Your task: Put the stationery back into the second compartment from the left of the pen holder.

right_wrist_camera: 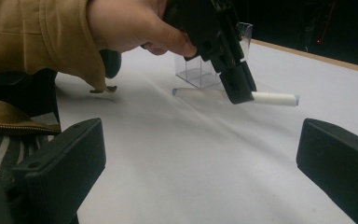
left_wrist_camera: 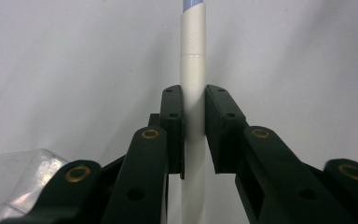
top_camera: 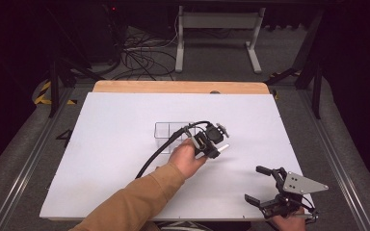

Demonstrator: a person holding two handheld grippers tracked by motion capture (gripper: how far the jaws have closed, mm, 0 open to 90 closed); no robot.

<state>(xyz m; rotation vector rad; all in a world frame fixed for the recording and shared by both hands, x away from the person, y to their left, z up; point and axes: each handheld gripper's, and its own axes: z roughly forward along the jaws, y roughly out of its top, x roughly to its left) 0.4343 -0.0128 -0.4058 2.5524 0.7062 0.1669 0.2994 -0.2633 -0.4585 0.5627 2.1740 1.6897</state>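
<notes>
A white tube-shaped marker with a bluish end lies crosswise between the black jaws of my left gripper, which is shut on its middle. In the high view the left gripper sits near the middle of the white board, and the marker's tip pokes out to its right. The right gripper view shows the marker held level, just over the surface, in the left gripper. My right gripper rests at the board's front right, open with nothing between its jaws.
A clear plastic box with compartments stands just behind and left of the left hand; its corner shows beside the left jaws. The white board lies on a wooden table. Cables and a stand's legs lie on the floor beyond.
</notes>
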